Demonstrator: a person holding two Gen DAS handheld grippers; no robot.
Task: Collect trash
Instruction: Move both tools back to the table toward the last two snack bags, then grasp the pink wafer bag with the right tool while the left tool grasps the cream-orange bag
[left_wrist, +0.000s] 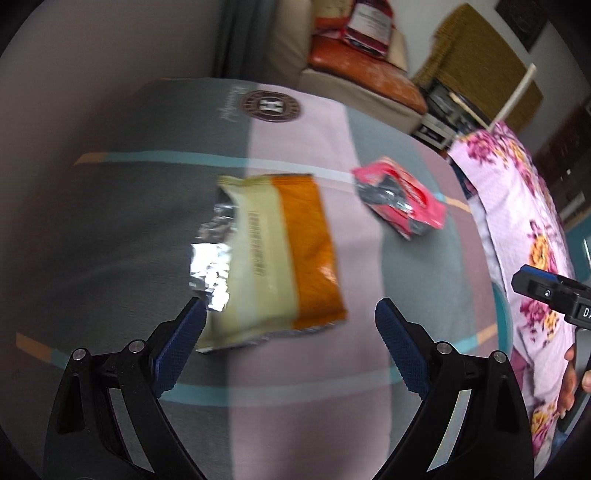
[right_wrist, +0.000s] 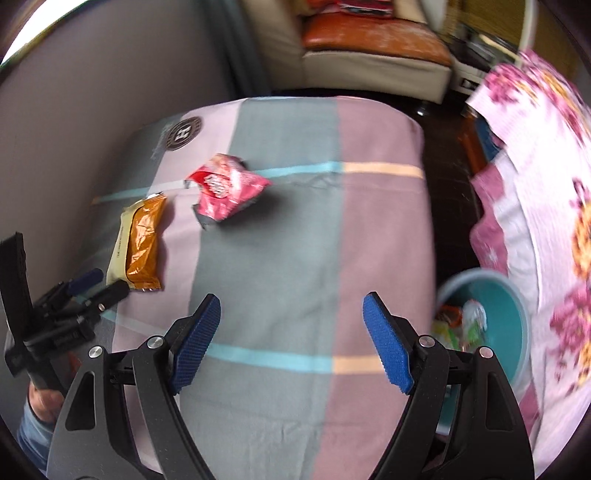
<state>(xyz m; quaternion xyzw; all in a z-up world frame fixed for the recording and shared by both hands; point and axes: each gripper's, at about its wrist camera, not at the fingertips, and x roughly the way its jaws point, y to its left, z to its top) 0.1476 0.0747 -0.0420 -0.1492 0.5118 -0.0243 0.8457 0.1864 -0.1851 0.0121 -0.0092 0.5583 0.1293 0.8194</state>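
2 wrappers lie on the striped cloth (right_wrist: 280, 236): an orange-and-cream wrapper (left_wrist: 273, 258) toward the left and a crumpled red wrapper (right_wrist: 225, 192) farther off, while the teal bin (right_wrist: 513, 317), already holding litter, stands below the table's right edge. The left gripper (left_wrist: 291, 325) hangs just short of the orange-and-cream wrapper's near end with jaws wide and empty; the right gripper (right_wrist: 291, 321) is equally wide and empty over bare cloth. The sound approach is probably to lower the left jaws astride the wrapper's near edge, pinch the foil firmly, and lift clear before carrying it right to the bin.
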